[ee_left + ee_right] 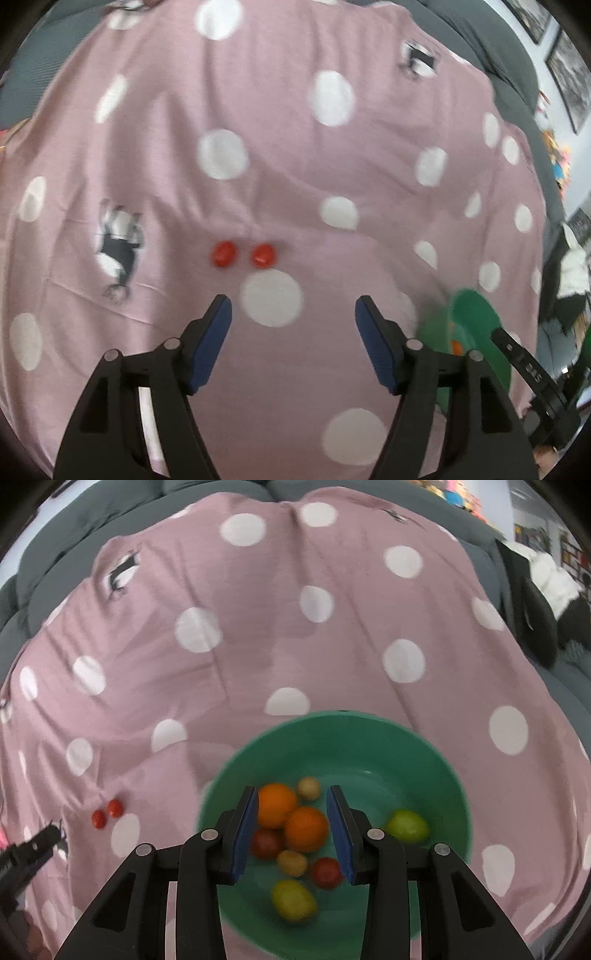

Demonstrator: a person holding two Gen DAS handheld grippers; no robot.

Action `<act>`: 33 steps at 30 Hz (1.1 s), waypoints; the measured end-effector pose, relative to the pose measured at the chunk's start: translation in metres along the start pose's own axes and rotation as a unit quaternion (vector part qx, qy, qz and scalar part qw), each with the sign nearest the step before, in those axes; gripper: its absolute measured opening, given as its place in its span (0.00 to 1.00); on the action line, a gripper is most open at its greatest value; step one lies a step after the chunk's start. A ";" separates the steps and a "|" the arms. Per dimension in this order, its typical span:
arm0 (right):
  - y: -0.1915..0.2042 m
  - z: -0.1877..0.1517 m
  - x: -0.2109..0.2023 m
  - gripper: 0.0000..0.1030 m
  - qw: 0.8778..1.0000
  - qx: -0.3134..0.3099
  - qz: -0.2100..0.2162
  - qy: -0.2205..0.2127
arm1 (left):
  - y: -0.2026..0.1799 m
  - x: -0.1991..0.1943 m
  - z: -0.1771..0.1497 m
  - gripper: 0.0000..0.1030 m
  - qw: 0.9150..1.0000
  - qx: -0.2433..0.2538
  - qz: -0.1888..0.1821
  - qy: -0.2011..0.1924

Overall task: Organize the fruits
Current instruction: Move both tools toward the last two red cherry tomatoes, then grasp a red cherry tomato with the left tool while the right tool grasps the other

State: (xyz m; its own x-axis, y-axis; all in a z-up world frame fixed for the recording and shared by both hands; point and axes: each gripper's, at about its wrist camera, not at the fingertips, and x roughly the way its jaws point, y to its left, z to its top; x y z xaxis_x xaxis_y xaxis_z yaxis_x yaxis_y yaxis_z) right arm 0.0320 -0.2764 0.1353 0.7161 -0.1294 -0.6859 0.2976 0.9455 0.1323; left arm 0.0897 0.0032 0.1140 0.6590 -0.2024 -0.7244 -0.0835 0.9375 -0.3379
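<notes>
Two small red fruits lie side by side on the pink polka-dot cloth, just ahead of my open, empty left gripper. In the right wrist view they lie at the lower left. A green bowl holds two oranges, two yellow-green fruits, red fruits and small tan ones. My right gripper is open and empty above the bowl. The bowl's edge shows at the right of the left wrist view.
The cloth covers a grey padded surface. The left gripper's tip shows at the left edge of the right wrist view, and the right gripper's body at the lower right of the left wrist view. Clutter and framed pictures stand beyond the right side.
</notes>
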 end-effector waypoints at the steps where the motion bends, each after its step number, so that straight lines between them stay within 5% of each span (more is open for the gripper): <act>1: 0.005 0.000 0.000 0.38 1.000 -0.007 0.003 0.000 | 0.006 -0.001 0.001 0.68 1.000 -0.005 0.006 -0.003; 7: 0.033 -0.002 -0.002 0.40 0.999 -0.047 0.022 0.000 | 0.037 0.004 0.005 0.68 0.999 -0.026 0.020 0.008; 10: 0.044 -0.003 -0.001 0.52 0.998 -0.054 0.042 0.005 | 0.047 0.004 0.005 0.79 0.999 -0.030 0.026 0.007; 13: 0.052 -0.006 -0.001 0.52 0.996 -0.060 0.059 0.007 | 0.057 0.003 0.005 0.83 0.999 -0.034 0.022 0.002; 18: 0.070 -0.008 0.007 0.53 0.990 -0.049 0.125 0.029 | 0.071 0.006 0.008 0.84 0.998 -0.055 0.018 0.006; 22: 0.105 -0.006 0.020 0.63 0.979 -0.061 0.186 0.059 | 0.076 0.014 0.013 0.82 0.997 -0.072 0.006 0.010; 25: 0.137 0.001 0.043 0.63 0.966 -0.061 0.231 0.093 | 0.075 0.028 0.021 0.71 0.997 -0.074 0.004 0.025; 30: 0.179 0.004 0.091 0.63 0.966 -0.069 0.214 0.129 | 0.074 0.062 0.037 0.40 0.995 -0.077 0.024 0.052; 33: 0.187 0.001 0.118 0.58 0.962 -0.052 0.223 0.147 | 0.076 0.084 0.045 0.34 0.994 -0.091 0.011 0.062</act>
State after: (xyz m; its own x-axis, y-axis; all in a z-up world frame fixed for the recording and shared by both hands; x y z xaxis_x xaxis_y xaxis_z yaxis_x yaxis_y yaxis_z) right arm 0.1728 -0.1150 0.0803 0.5446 0.3723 -0.7515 -0.0742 0.9139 0.3990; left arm 0.1723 0.0704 0.0545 0.5594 -0.2265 -0.7973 -0.2387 0.8771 -0.4167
